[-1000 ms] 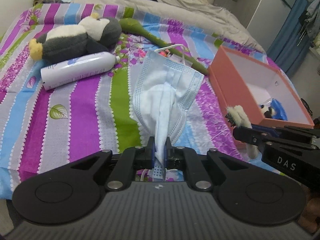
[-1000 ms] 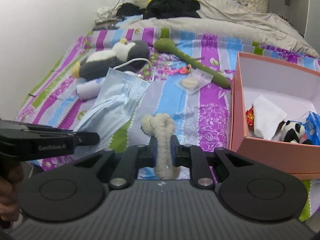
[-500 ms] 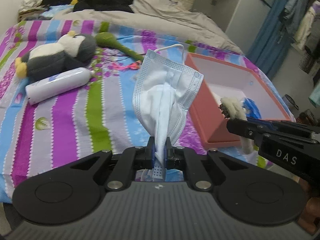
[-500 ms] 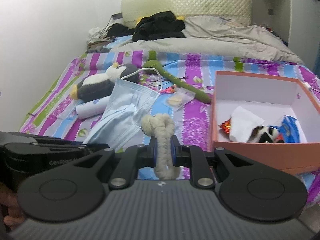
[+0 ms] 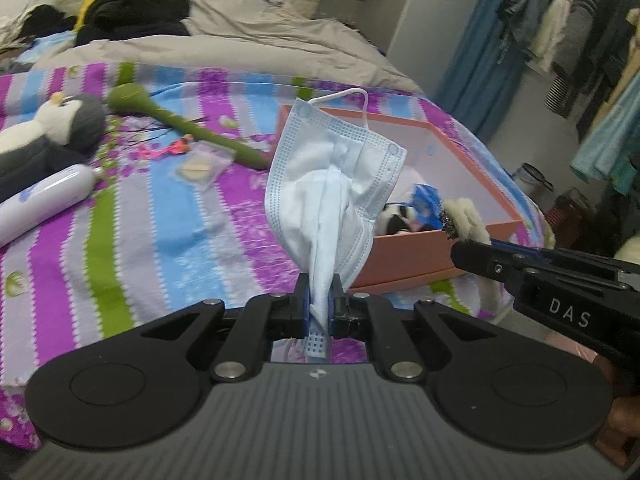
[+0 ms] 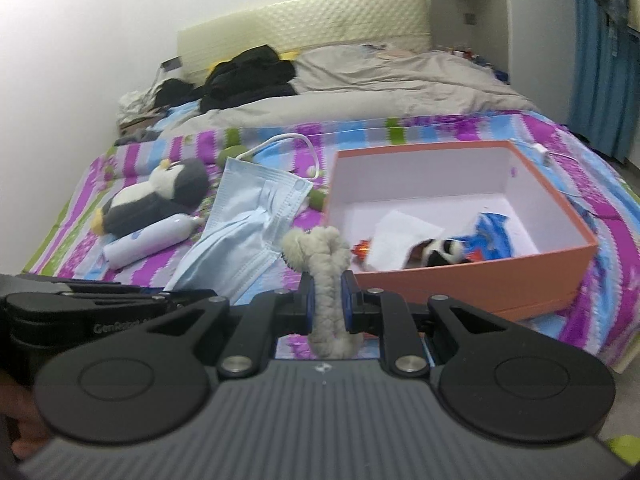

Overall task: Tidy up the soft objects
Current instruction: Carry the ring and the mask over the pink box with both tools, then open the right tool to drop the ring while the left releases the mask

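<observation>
From the left wrist view, the left gripper (image 5: 319, 300) has its fingers pressed together on the lower fold of a blue face mask (image 5: 332, 184), which stands up from the grip, its white ear loop arching over the top. Behind the mask sits the orange box (image 5: 404, 258) on the striped bedspread (image 5: 160, 232); a small panda toy (image 5: 396, 216) and a blue wrapper (image 5: 426, 196) lie inside it. At the right edge the right gripper (image 5: 460, 240) reaches in, pinching a fluffy cream rope toy (image 5: 466, 216) just beside the near wall of the box. On the bed to the left lie a penguin plush (image 5: 44, 136), a white bottle (image 5: 44, 204) touching it, a green stem-shaped toy (image 5: 188, 128) and a small clear packet (image 5: 200, 166)

From the right wrist view, the right gripper (image 6: 327, 300) pinches the cream rope toy (image 6: 320, 256) around its middle, the knotted end sticking up above the fingers. The orange box (image 6: 480, 276) lies ahead to the right, open, holding a white tissue (image 6: 400, 236), the panda toy (image 6: 440, 250) and the blue wrapper (image 6: 490, 236). The face mask (image 6: 248, 224) hangs to the left of the rope toy, held by the left gripper (image 6: 172, 296), whose fingers are hidden behind the right gripper's body. Beyond it rest the penguin plush (image 6: 156, 196) and the white bottle (image 6: 148, 240). A grey duvet (image 6: 360, 80) covers the far half of the bed
</observation>
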`<state>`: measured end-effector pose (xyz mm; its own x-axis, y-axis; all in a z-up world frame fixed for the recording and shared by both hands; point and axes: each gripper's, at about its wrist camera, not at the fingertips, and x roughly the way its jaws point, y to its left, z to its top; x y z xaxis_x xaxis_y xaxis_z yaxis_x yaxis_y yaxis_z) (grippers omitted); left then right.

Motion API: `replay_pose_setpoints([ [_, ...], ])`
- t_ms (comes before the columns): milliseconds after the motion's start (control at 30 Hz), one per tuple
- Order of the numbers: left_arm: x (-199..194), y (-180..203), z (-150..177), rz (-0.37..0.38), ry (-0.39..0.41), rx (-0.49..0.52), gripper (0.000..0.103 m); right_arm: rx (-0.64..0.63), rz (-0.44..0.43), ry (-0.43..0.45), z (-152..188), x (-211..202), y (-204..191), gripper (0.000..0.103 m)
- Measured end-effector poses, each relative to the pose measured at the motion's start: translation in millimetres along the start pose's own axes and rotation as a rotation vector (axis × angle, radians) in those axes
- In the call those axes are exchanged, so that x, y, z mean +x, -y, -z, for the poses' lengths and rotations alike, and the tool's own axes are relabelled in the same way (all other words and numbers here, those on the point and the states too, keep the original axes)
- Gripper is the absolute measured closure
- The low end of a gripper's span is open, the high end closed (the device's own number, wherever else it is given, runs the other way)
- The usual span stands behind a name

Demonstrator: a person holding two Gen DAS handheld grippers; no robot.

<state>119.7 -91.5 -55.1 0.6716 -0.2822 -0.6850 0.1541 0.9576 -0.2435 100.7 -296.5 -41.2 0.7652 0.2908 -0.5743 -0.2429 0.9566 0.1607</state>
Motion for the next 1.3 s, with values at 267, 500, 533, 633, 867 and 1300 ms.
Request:
replay_pose_setpoints([
  [267, 29.0, 28.7, -22.8, 0.043, -0.037, 0.041, 0.093, 0.053, 0.042, -0.004, -17.1, -2.1, 35.9, 0.085],
  [500, 69.5, 39.6, -52.8, 0.058, -0.079, 0.047, 0.093, 0.083, 0.070, -0.048, -34.8, 27.6, 68.7, 0.085],
  [533, 77.3, 41.7, -57.6, 0.061, -0.085, 0.051, 0.093, 0.085, 0.078, -0.058, -35.9, 31.9, 73.0, 0.085],
  [633, 102.5, 50.8, -71.4, 0.070, -0.110, 0.061, 0.093, 0.107, 0.089, -0.078, -43.5, 51.6, 91.0, 0.085],
  [867, 166.9, 68.3, -99.6, 0.088, -0.172, 0.087, 0.093, 0.145, 0.118, -0.111, -60.9, 94.5, 130.3, 0.084],
  [1300, 277.9, 78.8, -122.8, 0.078, -0.283, 0.079, 0.093, 0.199, 0.152, -0.235, -58.8, 177.7, 192.9, 0.084],
])
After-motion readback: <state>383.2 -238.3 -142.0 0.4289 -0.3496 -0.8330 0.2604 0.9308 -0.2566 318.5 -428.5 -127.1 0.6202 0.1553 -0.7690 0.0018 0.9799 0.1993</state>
